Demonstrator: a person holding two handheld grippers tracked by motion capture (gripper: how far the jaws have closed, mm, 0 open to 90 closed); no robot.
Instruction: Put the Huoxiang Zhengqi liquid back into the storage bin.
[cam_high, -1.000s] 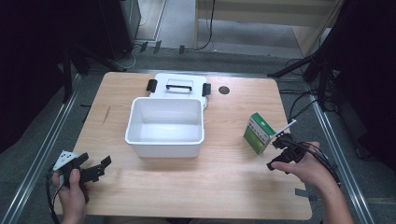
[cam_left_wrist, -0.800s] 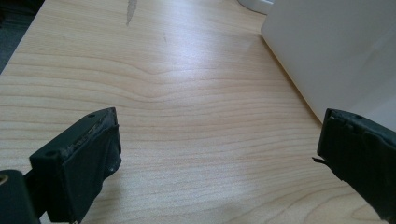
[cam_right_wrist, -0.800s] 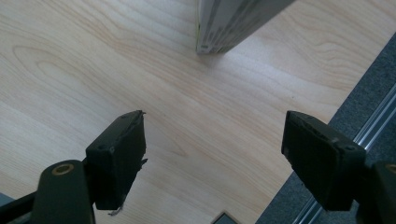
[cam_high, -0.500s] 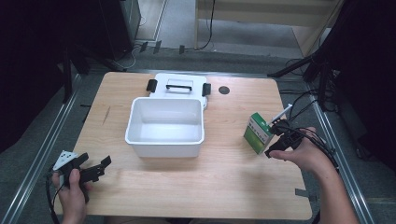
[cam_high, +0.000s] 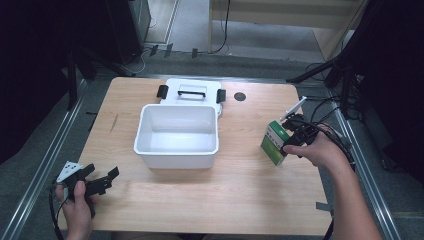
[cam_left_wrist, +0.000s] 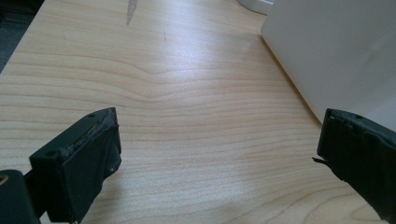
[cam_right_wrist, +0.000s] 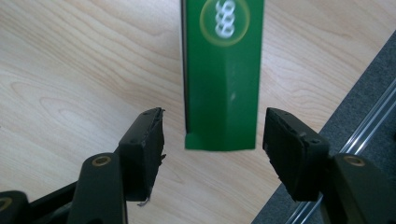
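A green and white box (cam_high: 274, 143) (cam_right_wrist: 222, 70) stands upright near the table's right edge. My right gripper (cam_high: 292, 141) (cam_right_wrist: 215, 123) reaches it from the right, and the box's near end sits between the jaws. The jaws have just been closing, but a gap shows on both sides of the box, so the pads do not press it. At the table's front left corner my left gripper (cam_high: 102, 176) (cam_left_wrist: 219, 135) rests open, nothing between its jaws, pointing toward the white bin (cam_high: 176, 154) (cam_left_wrist: 336, 46).
The open white bin stands mid-table, its lid (cam_high: 190, 92) with a black handle lying behind it. A small dark round spot (cam_high: 240, 96) marks the table's far right. The table edge and a metal rail (cam_right_wrist: 364, 135) run close beside the box.
My right gripper has moved up and in toward the green box, and its jaws have narrowed around it. The left hand has stayed put.
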